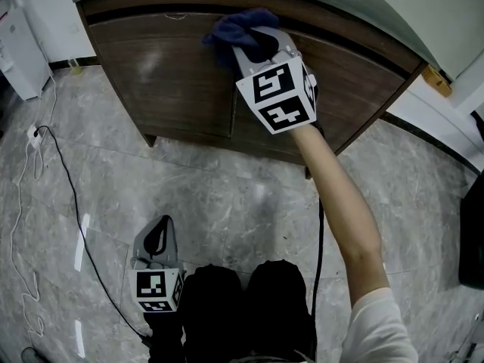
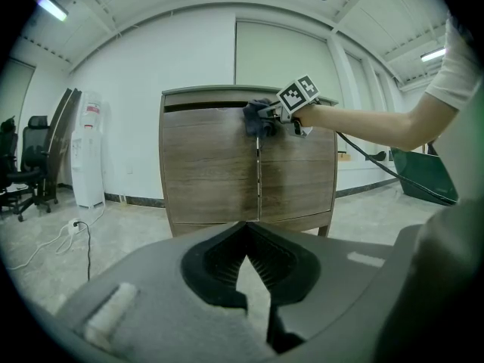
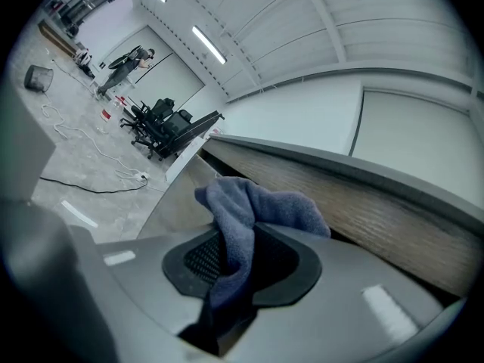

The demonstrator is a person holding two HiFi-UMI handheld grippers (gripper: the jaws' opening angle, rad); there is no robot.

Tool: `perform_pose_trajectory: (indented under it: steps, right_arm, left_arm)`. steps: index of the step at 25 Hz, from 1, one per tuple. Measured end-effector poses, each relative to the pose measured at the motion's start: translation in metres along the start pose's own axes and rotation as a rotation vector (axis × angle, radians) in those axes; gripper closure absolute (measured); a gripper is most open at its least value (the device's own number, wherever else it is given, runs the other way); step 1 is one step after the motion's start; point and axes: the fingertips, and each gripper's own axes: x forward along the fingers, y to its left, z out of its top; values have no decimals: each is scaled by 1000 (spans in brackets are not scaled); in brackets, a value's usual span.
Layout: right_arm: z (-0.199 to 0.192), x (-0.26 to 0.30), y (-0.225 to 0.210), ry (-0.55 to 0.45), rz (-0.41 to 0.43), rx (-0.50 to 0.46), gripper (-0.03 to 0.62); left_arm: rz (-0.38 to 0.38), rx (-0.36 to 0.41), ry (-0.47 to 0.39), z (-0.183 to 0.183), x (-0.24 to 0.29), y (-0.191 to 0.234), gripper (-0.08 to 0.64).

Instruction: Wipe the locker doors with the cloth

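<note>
A brown wooden locker with two doors, the left door [image 1: 174, 74] and the right door [image 1: 355, 82], stands on short legs on a marble floor. My right gripper [image 1: 257, 48] is shut on a dark blue cloth [image 1: 238, 32], which it holds against the top of the doors near the centre seam. In the right gripper view the cloth [image 3: 257, 206] bunches out of the jaws against the wood front [image 3: 378, 218]. My left gripper [image 1: 160, 237] hangs low by the person's legs, shut and empty, well short of the locker [image 2: 212, 165]. From there the cloth [image 2: 257, 116] shows at the top of the seam.
A black cable [image 1: 68, 180] and a white power strip [image 1: 34, 133] lie on the floor at left. A white water dispenser [image 2: 89, 150] stands left of the locker, with office chairs [image 2: 30, 165] beyond. A dark object [image 1: 473, 240] sits at the right edge.
</note>
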Motion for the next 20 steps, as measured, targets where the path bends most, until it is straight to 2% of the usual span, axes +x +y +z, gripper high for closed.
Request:
perform_pose_trajectory:
  steps: [9, 20]
  right_arm:
    - [-22, 10, 29, 17, 34, 12, 499]
    - [-75, 21, 76, 93, 82, 45, 498]
  left_arm:
    - [8, -3, 4, -3, -2, 5, 560]
    - [23, -5, 12, -6, -5, 13, 560]
